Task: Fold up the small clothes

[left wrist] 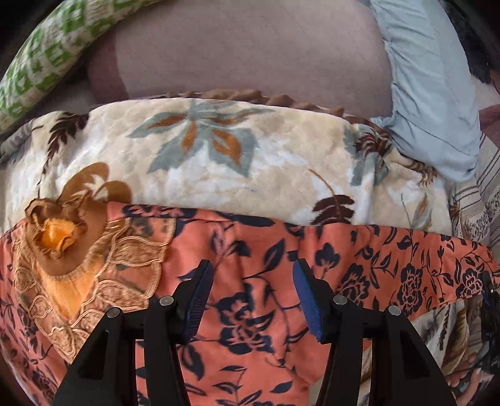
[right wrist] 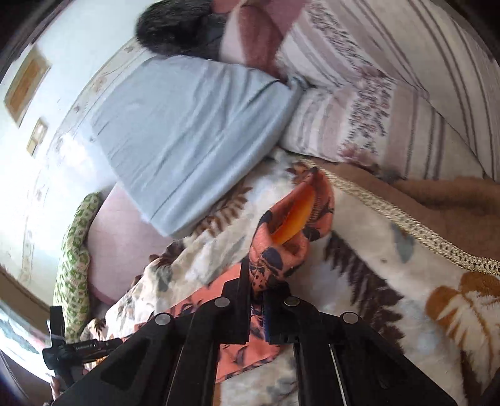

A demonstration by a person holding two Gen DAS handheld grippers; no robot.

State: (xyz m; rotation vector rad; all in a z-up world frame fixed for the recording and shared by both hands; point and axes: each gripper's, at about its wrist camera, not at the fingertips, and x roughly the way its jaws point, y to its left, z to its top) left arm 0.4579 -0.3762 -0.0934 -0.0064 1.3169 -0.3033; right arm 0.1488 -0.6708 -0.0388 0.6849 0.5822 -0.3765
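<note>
Left claw [left wrist: 253, 281] agape over coral floral garment [left wrist: 259, 250]; right claw [right wrist: 257, 281] pinching it

A plush cream blanket [left wrist: 218, 162] with grey-blue and brown leaf prints covers the bed, its braided tan edging [right wrist: 406, 221] running along one side. A pale blue pillow [right wrist: 187, 134] lies partly on the blanket, and a mauve cushion [left wrist: 250, 56] sits behind it. A green-and-white patterned cloth [left wrist: 40, 62] curves along the cushion's far edge. Striped bedding [right wrist: 390, 78] in cream and dusty pink (with a darker floral band) is bunched beside the blue pillow. A brown fleece [right wrist: 437, 200] lies just past the braided edging. Something dark and furry [right wrist: 175, 28] rests near the wall [right wrist: 62, 93].
</note>
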